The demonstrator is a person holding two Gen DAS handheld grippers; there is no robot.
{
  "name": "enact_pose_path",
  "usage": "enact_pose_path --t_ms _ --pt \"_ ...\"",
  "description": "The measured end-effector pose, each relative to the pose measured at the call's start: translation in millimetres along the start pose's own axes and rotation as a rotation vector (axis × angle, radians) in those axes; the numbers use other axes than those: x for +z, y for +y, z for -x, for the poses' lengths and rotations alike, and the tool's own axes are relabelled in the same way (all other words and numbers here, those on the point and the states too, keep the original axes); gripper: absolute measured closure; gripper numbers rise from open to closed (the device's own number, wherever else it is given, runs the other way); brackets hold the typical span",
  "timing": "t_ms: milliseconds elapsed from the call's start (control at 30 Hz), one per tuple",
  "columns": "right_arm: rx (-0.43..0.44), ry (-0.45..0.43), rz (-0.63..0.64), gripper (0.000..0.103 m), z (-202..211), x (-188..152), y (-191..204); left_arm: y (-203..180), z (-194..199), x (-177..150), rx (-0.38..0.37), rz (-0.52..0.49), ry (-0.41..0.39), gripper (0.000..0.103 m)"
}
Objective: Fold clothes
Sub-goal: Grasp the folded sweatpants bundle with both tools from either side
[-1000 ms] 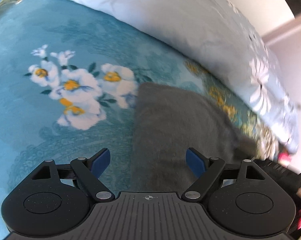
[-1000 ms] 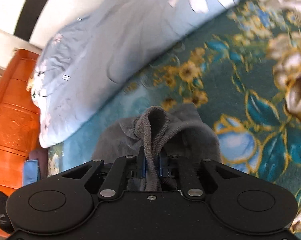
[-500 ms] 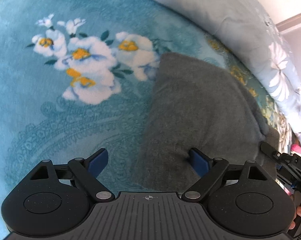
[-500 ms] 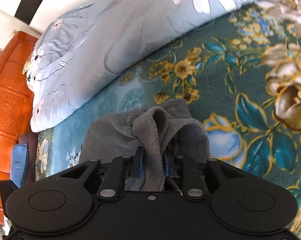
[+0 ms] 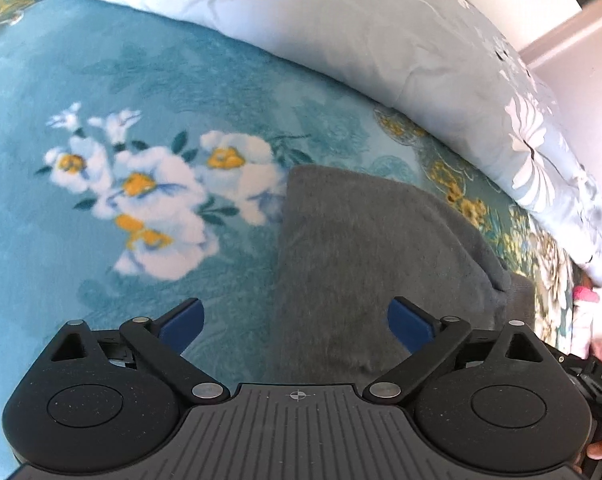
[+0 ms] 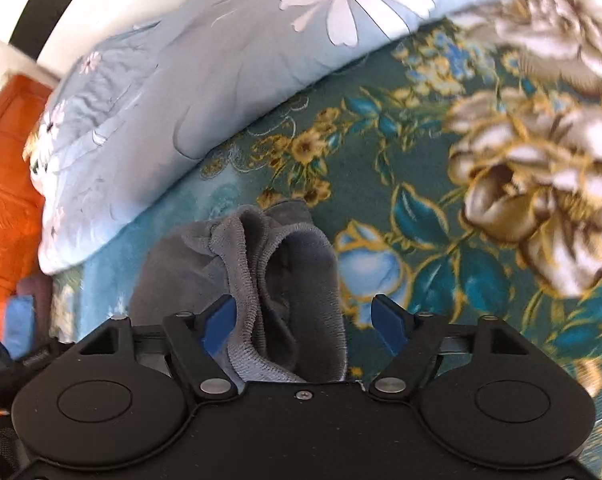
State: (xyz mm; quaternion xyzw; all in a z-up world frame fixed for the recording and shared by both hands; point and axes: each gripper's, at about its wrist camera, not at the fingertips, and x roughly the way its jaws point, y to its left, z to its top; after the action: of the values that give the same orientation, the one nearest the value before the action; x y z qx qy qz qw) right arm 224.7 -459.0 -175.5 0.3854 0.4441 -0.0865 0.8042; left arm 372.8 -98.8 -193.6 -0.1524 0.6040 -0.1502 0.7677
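The grey garment [image 5: 365, 264] is seen folded on the floral blanket [image 5: 101, 264], near the pillow [image 5: 361, 32] — left gripper [image 5: 295, 322] spread apart above it; right gripper [image 6: 301, 326] parted, bunched hem between its fingers

Floral teal blanket [image 5: 181, 80] — pale quilt [image 5: 381, 28], perhaps orange headboard [image 6: 5, 184].

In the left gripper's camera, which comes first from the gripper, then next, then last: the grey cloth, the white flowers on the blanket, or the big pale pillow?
From the left gripper, in the left wrist view:
1. Grey cloth: lies between the open fingers, towards the right one.
2. White flowers: printed on the teal blanket, ahead to the left.
3. Pale pillow: farthest, across the top.
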Motion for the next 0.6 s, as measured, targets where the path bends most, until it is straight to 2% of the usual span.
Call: enact_pose_path --t_ms 100,233,367,600 --pt "0.061 0.006 -0.056 0.016 -10 -3 -8 -9 -16 2 -0.035 -0.069 0.037 0.0" --pt "0.075 0.017 -0.064 0.012 -23 -2 -16 -18 -35 1 -0.061 -0.135 0.069 0.0" --pt "0.107 0.049 -0.077 0.011 -38 -1 -24 -10 -51 3 -0.111 -0.107 0.112 0.0" --pt "0.171 0.119 -0.079 0.011 -61 2 -29 -2 -69 13 -0.175 -0.127 0.182 0.0"
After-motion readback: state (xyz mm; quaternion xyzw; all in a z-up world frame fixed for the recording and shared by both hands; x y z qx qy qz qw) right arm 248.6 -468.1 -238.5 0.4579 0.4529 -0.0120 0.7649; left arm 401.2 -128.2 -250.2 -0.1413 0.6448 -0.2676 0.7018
